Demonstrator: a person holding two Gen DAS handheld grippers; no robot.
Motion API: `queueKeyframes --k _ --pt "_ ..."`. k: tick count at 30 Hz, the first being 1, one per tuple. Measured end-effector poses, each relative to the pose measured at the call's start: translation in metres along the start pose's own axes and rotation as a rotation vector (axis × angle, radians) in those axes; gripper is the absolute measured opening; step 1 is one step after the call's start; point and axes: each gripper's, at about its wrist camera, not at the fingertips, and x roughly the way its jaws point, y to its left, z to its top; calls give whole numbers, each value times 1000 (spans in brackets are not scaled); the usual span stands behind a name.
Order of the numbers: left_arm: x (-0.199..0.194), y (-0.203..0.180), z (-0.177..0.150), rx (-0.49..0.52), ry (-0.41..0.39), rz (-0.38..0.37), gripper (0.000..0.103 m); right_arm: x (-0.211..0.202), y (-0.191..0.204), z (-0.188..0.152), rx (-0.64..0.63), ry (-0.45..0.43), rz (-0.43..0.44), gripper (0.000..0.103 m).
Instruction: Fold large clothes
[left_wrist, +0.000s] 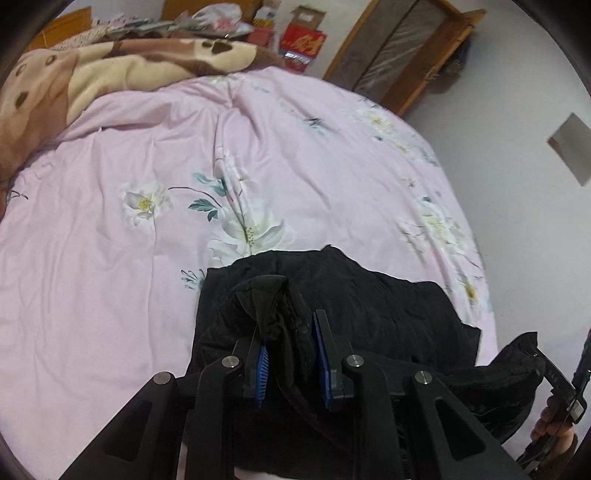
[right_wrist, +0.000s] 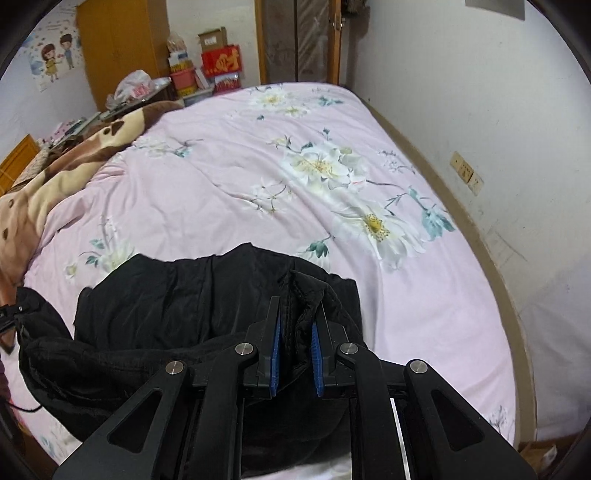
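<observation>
A large black quilted garment (left_wrist: 369, 306) hangs from both grippers over the near edge of a bed with a pink floral cover (left_wrist: 147, 166); its far part rests on the cover. My left gripper (left_wrist: 286, 332) is shut on a bunched fold of the black garment. My right gripper (right_wrist: 297, 317) is shut on another bunched edge of the same garment (right_wrist: 184, 295). The right gripper also shows at the right edge of the left wrist view (left_wrist: 565, 387). The lower part of the garment is hidden below the grippers.
A brown and cream blanket (left_wrist: 92, 74) lies bunched at the bed's far left. Boxes and bags (right_wrist: 218, 62) and a wooden wardrobe (right_wrist: 118, 40) stand beyond the bed. A white wall (right_wrist: 498, 129) runs along the bed's right side (right_wrist: 480, 240).
</observation>
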Motion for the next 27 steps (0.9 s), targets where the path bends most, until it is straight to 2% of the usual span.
queueKeyframes --k 4,7,10,11,12,13,14,15,17,18,20,21,23,27 --pt "26 -2 15 -5 30 25 25 32 -1 18 16 59 -30 15" --pt "36 1 26 -19 36 7 30 46 -4 28 8 81 -57 23" --pt "32 9 34 -47 -12 -26 48 45 -10 39 7 40 -85 33" --pt "28 10 36 -43 -37 -41 55 43 -12 40 8 20 -89 33" --pt "22 12 38 -26 -69 -48 58 40 -17 42 5 -1 -85 33" --pt "16 15 39 -9 -94 -42 60 38 -19 42 -3 -12 -83 39" --pt "13 16 40 2 -107 -34 64 36 -23 40 -14 -26 -87 49" --pt "9 21 40 10 -118 -21 68 35 -27 39 -24 -43 -90 53" --pt "3 31 38 13 -131 -31 69 31 -34 32 -42 -80 -74 56" --pt "2 35 35 31 -130 -41 70 30 -38 28 -53 -95 -52 57" --pt "5 41 27 74 -115 -29 74 34 -46 17 -88 -88 -1 70" --pt "9 42 22 95 -101 -19 76 39 -49 12 -105 -75 25 72" --pt "26 45 14 121 -49 -17 76 52 -53 0 -129 -36 64 72" --pt "57 49 3 105 22 -7 76 77 -52 -13 -140 1 115 72"
